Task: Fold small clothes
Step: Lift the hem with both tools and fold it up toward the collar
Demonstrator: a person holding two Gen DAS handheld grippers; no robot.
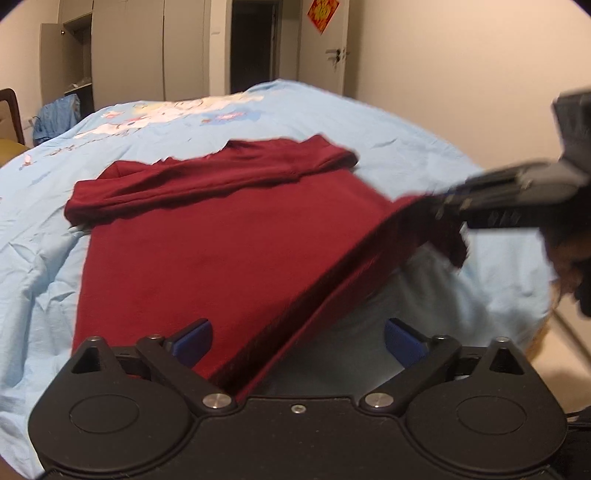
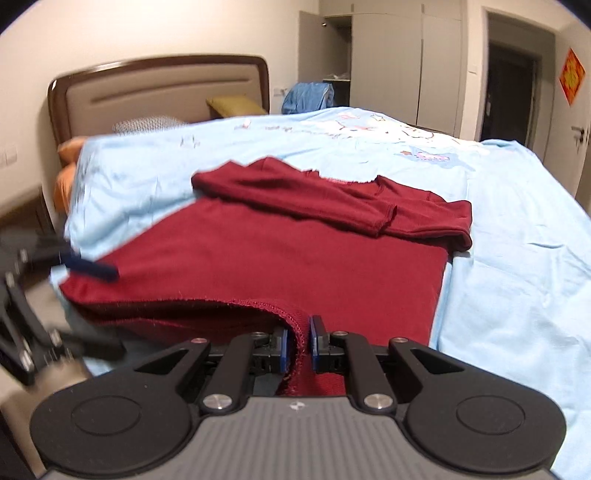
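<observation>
Right wrist: right claw pinching shirt hem | left claw wide

A light blue bedsheet with cartoon print is covering the bed in front of me. A padded headboard is standing against the wall, an olive pillow lying below it. A red paper ornament is hanging on the door. Grey wardrobes are standing beyond.

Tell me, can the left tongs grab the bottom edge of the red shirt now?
Probably yes. The left tongs are open, and the red shirt's lifted hem already runs between them with nothing in the way.
</observation>
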